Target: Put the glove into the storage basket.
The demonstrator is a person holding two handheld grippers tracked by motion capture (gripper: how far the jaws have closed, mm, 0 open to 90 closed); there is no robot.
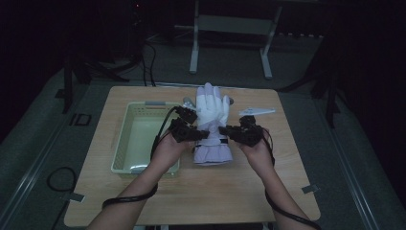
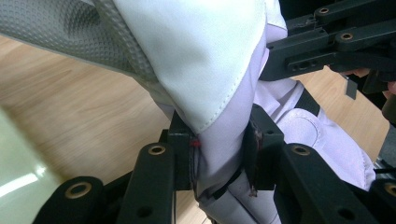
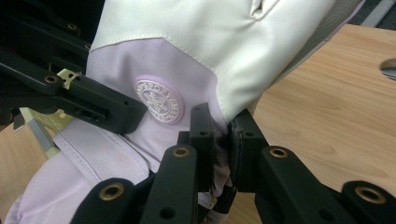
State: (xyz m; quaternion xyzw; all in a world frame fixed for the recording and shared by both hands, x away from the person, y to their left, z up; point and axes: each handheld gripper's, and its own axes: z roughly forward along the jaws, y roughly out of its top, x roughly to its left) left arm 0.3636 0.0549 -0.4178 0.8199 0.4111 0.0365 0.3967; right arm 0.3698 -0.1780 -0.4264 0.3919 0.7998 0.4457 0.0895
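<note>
Dim room, a pale wooden surface (image 1: 201, 191) in the light, its near half bare and free for moving. Along the left edge sits a pale green basket (image 1: 125, 139), empty from here. Just beside it, at mid-surface, the white and lilac glove (image 1: 210, 120) is held up, fingers toward the far edge. The left gripper (image 1: 191, 134) and right gripper (image 1: 227, 130) each have their jaws pinched on a wrist side, probably keeping the cuff spread for the basket.
</note>
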